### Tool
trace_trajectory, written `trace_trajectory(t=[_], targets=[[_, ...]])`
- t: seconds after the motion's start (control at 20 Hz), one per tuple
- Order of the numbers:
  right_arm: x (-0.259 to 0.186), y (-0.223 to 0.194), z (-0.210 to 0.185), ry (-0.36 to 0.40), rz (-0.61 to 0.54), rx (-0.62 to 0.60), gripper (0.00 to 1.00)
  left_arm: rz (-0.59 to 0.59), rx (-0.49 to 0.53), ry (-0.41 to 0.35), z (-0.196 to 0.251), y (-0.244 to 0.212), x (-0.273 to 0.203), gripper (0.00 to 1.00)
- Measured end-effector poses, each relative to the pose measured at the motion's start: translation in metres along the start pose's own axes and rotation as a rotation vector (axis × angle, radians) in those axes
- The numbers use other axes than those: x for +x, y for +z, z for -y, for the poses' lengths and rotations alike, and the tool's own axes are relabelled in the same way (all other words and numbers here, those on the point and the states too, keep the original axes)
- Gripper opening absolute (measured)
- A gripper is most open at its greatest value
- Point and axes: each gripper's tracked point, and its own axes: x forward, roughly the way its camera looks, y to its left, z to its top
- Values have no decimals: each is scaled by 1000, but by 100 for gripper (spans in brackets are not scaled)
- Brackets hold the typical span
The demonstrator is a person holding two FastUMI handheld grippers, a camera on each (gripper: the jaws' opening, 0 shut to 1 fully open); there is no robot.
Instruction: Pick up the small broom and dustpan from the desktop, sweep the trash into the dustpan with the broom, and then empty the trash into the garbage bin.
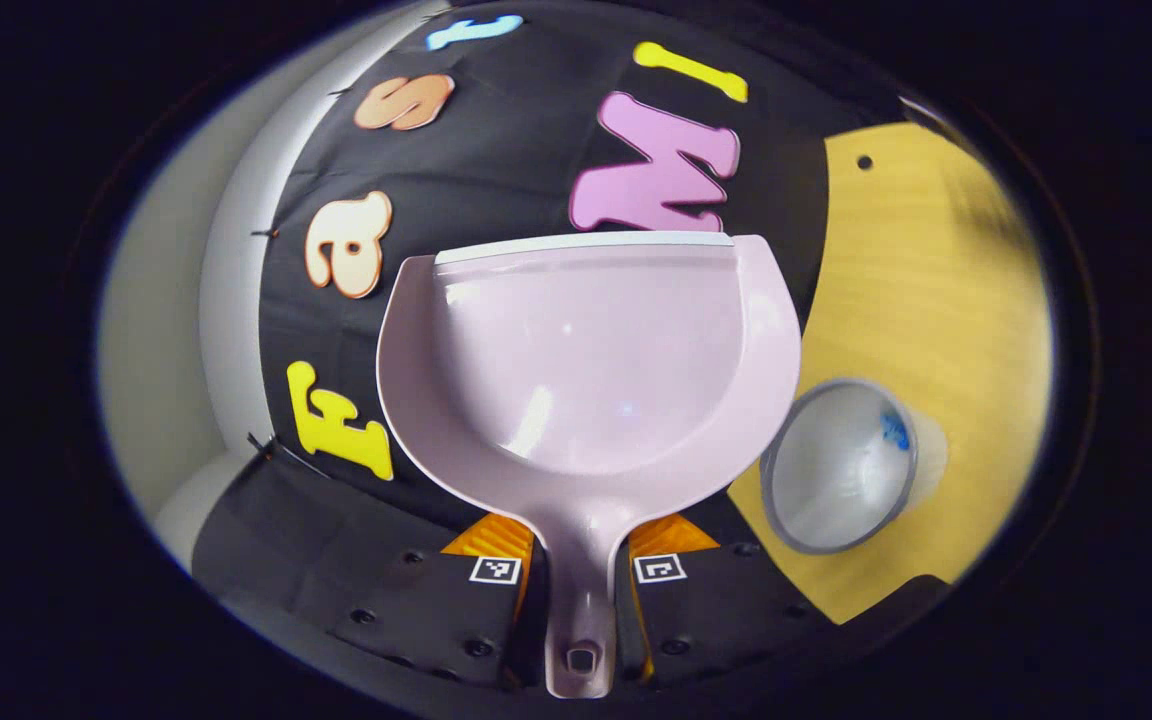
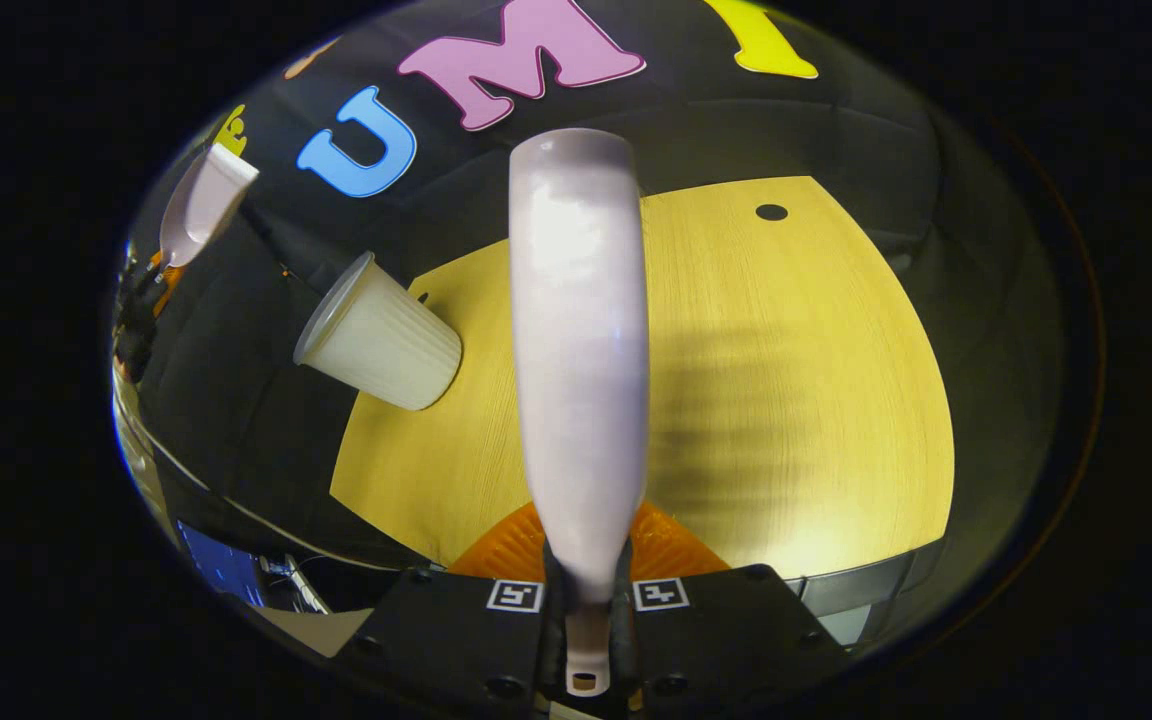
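Note:
In the left gripper view my left gripper (image 1: 581,572) is shut on the handle of the pale pink dustpan (image 1: 586,360). The pan is held up in front of the booth wall, and its scoop looks bare. The white garbage bin (image 1: 841,465) with a grey rim stands on the wooden desk just right of the pan, something blue inside it. My right gripper (image 2: 584,596) is shut on the handle of the small pale broom (image 2: 581,340), which points away over the desk; its bristles are hidden. The bin (image 2: 381,335) and the far dustpan (image 2: 201,205) lie to its left.
The wooden desk (image 2: 796,380) has a small dark hole (image 2: 771,212) near its far edge. The broom casts a shadow across the desk's middle. Black cloth hangs behind and to the left of the desk, where the bin stands close to the edge.

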Motion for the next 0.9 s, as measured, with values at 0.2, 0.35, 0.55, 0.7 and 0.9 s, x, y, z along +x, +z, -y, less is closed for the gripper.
trace_trajectory(t=[0.2, 0.35, 0.55, 0.7, 0.9], targets=[[-4, 0, -2, -5, 6, 1, 18, 80, -223, -84, 15, 17, -5, 24], [-2, -4, -1, -32, -1, -5, 18, 96, -424, -196, 39, 40, -25, 25], [2, -9, -7, -56, -11, -16, 18, 32, -812, -568, 145, 71, -72, 23], [7, -14, -20, -48, -30, -26, 18, -201, -1080, -876, 244, 83, -104, 24], [25, -24, -22, -101, -102, -33, 18, -435, -958, -960, 320, 52, -114, 25]])
